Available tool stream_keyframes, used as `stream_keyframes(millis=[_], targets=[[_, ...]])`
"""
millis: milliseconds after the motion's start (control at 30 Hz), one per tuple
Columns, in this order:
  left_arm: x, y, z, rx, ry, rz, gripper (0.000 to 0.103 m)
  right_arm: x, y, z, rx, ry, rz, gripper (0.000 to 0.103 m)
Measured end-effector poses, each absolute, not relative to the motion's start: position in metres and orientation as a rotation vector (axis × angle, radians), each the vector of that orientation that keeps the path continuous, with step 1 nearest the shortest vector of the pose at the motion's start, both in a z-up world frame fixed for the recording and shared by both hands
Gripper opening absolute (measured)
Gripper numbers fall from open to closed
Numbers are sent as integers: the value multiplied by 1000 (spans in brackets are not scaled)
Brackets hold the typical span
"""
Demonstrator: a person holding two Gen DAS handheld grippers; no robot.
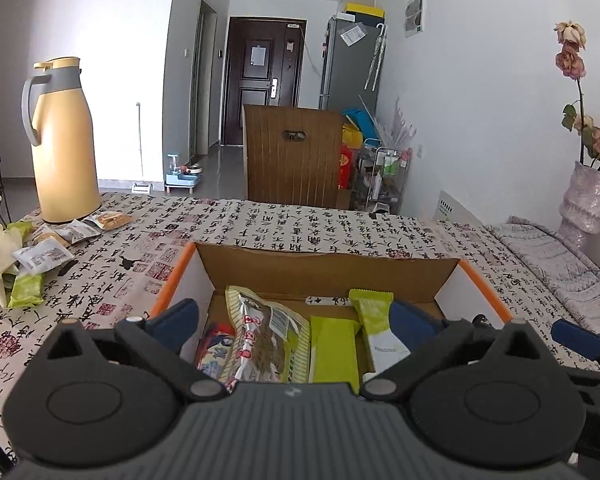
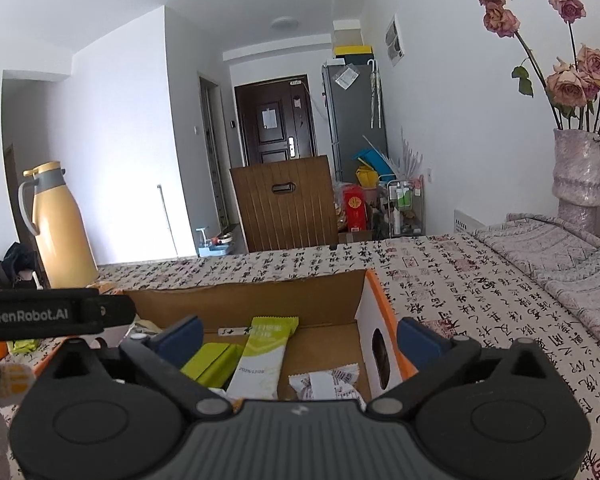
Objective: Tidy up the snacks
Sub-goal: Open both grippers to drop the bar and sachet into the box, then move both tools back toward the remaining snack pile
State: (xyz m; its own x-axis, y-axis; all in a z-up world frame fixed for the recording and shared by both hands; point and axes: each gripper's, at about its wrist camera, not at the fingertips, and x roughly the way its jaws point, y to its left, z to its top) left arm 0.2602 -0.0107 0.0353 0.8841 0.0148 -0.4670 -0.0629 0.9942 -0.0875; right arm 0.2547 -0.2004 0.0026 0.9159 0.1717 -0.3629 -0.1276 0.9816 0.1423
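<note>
An open cardboard box with orange edges sits on the table and also shows in the right wrist view. It holds a large clear snack bag, green packets and a green-white bar, plus a small white packet. My left gripper is open and empty above the box. My right gripper is open and empty above the box's right side. A pile of loose snack packets lies on the table at the left.
A yellow thermos jug stands at the table's far left. A vase of dried roses stands at the right beside a folded grey cloth. A wooden chair back is behind the table. The table wears a calligraphy-print cloth.
</note>
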Motion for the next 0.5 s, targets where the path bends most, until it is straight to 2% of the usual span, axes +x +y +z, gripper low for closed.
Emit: stream_keyframes(millis=[500], targets=[[244, -15, 54, -91, 450, 74, 103, 243, -200, 17, 103, 366, 140, 103]])
